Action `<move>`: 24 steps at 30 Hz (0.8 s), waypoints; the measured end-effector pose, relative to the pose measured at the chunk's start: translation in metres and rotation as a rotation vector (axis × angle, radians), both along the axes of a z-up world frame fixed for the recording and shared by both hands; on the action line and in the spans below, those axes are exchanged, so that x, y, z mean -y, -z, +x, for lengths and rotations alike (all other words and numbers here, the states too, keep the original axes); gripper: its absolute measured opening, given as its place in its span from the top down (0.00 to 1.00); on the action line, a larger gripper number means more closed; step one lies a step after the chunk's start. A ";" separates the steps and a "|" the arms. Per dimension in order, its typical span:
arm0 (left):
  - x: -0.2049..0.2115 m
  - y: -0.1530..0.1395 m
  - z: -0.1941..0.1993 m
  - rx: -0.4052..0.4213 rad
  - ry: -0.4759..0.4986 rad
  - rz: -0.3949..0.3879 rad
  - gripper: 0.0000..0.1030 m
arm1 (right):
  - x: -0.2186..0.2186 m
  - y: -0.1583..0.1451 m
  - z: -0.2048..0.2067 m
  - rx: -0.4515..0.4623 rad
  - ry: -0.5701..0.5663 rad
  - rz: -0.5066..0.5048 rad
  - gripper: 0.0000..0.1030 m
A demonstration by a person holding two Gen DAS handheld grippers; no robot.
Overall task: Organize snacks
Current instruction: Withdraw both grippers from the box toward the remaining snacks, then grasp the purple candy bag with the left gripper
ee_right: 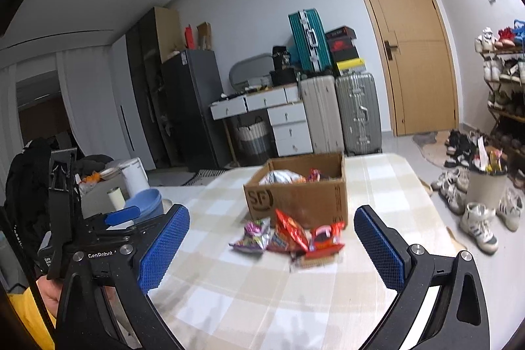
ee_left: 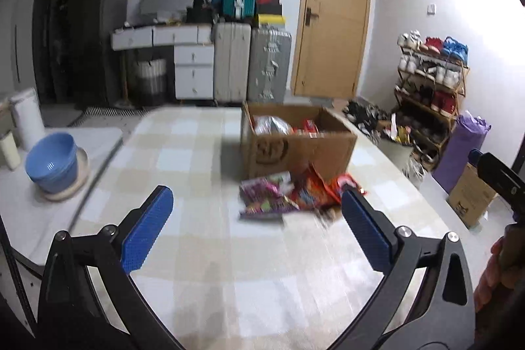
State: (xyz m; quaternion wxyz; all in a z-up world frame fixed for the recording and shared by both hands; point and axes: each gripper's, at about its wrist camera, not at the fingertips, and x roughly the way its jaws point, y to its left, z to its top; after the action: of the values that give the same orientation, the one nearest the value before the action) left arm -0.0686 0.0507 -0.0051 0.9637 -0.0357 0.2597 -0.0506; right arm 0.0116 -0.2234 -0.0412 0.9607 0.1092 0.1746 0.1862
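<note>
Both claws hang spread wide and holding nothing over the checked worktop: left claw, right claw. Straight ahead of each, well apart, the snack packets lie heaped against the near wall of the cardboard box; neither claw looks clearly nearer

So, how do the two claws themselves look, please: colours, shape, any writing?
Both are alike: the left claw and the right claw have black angular frames, silver bolts, and two flat fingers faced with blue dimpled pads. White "GenRobot" lettering shows in the right view. A yellow sleeve appears there.
</note>
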 end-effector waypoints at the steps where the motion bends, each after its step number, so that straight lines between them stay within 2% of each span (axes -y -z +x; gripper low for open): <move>1: 0.004 0.006 0.008 -0.013 0.002 -0.004 0.01 | -0.001 0.004 0.002 -0.011 -0.006 0.000 0.01; 6: 0.011 0.033 0.034 -0.077 0.001 -0.014 0.01 | -0.005 0.018 0.011 -0.046 -0.021 -0.002 0.01; 13: 0.017 0.049 0.062 -0.130 -0.007 -0.025 0.01 | -0.004 0.028 0.020 -0.072 -0.022 0.006 0.01; 24: 0.023 0.066 0.083 -0.162 -0.005 -0.031 0.01 | 0.001 0.043 0.034 -0.101 -0.009 0.011 0.01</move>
State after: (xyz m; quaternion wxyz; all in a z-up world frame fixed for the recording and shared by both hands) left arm 0.0148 0.0273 -0.0715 0.9390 -0.0553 0.3359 -0.0490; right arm 0.0454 -0.2245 -0.0838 0.9492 0.1229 0.2224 0.1856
